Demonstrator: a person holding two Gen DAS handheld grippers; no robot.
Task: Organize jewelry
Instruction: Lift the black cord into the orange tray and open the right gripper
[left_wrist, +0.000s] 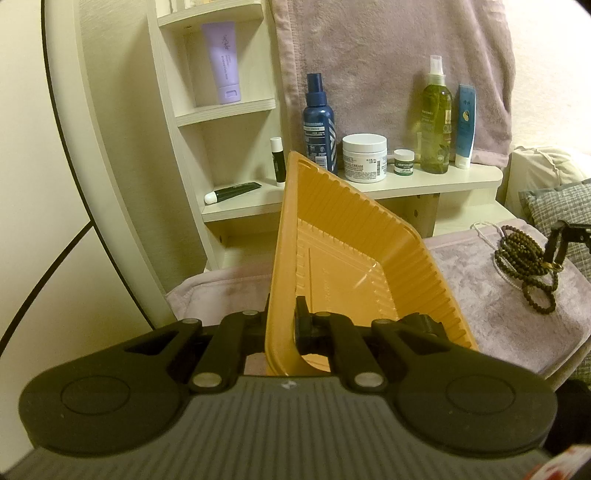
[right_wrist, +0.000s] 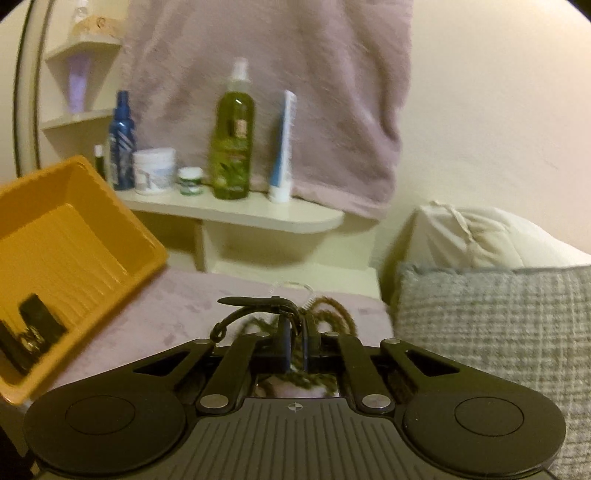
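My left gripper is shut on the rim of an orange plastic tray and holds it tilted above the mauve towel. The tray also shows in the right wrist view, at the left, with the left fingers inside it. A pile of dark brown bead strands and a white bead strand lies on the towel at the right. My right gripper is shut on the brown bead strands; it shows in the left wrist view at the pile.
A cream shelf behind holds a blue spray bottle, a white cream jar, a small green jar, a green spray bottle and a blue tube. A grey cushion lies at the right.
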